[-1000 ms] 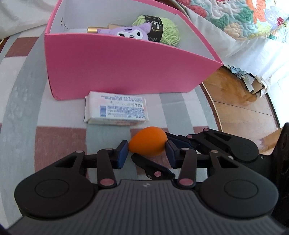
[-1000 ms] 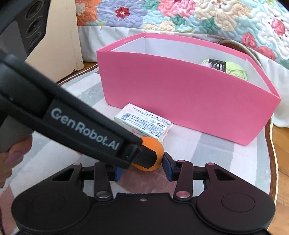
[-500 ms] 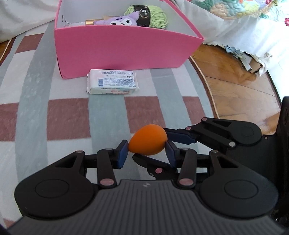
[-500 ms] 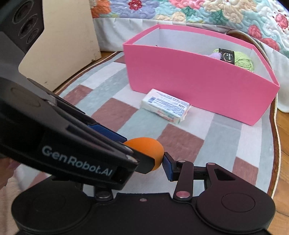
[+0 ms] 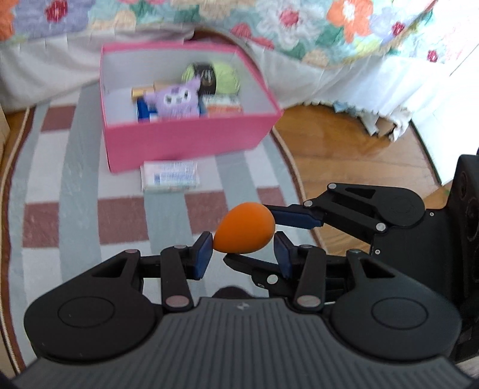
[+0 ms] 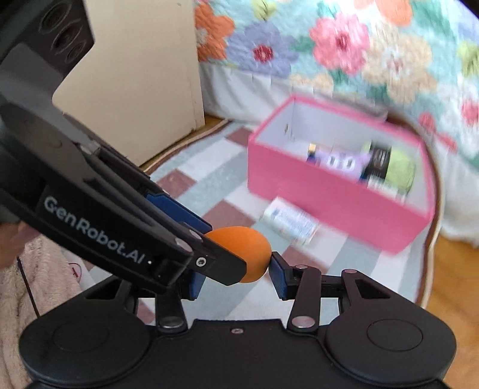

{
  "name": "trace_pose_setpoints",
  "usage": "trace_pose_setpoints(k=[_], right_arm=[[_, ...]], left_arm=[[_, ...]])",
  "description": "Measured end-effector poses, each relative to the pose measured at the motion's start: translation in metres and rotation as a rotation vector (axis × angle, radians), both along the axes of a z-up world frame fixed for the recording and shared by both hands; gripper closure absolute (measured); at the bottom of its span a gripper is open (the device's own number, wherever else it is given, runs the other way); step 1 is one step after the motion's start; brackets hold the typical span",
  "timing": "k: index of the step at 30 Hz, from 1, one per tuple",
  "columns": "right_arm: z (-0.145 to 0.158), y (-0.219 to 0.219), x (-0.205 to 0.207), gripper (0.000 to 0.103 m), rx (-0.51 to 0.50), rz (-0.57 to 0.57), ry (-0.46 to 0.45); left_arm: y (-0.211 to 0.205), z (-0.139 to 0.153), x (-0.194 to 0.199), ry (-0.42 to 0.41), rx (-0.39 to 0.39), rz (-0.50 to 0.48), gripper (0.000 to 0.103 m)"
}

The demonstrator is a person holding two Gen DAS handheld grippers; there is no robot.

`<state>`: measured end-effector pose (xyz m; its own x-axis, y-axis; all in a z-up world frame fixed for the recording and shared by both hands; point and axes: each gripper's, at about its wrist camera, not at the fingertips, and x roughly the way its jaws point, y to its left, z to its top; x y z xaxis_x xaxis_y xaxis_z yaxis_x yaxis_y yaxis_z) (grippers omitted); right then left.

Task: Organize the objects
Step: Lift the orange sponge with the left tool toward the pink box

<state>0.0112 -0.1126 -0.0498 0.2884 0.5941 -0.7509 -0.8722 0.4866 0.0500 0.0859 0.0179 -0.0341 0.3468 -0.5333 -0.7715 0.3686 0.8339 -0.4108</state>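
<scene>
- Striped rug on the wooden floor carried the scene, with a flower-quilted bed running behind its far edge.
- An orange egg-shaped sponge hung in the air above the rug's near part, well short of the pink box and not resting on anything.
- Both claws were clenched on that one sponge: the left claw pinched it across its length between blue pads, and the right claw came in from the side, one pad above and one finger below.
- From the right wrist view the right claw showed a pad touching the sponge's rounded end, while the left one crossed in front; its other pad was hidden.
- Such a soft, rounded thing probably slips easily, which would explain a hold from two directions.
- Open at the top, the box stood near the rug's far edge and already contained a purple plush toy, a green yarn ball and some smaller packets, so it looked like the collecting place for the sponge as well.
- A white wrapped packet lay on the rug just beside the box's near wall, apparently not yet put away.
</scene>
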Motion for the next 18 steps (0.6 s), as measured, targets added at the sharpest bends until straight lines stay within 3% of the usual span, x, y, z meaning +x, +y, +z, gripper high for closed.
trace_pose_setpoints(k=[9,18], right_arm=[[0.065,0.017,0.026,0.053,0.043,0.065,-0.187],[0.089,0.041,0.093,0.053,0.04,0.068,-0.137]], left_arm=[[0.007,0.075,0.031,-0.113,-0.015,0.069,0.06],[0.003,0.098,0.101,-0.089,-0.02,0.101,0.06]])
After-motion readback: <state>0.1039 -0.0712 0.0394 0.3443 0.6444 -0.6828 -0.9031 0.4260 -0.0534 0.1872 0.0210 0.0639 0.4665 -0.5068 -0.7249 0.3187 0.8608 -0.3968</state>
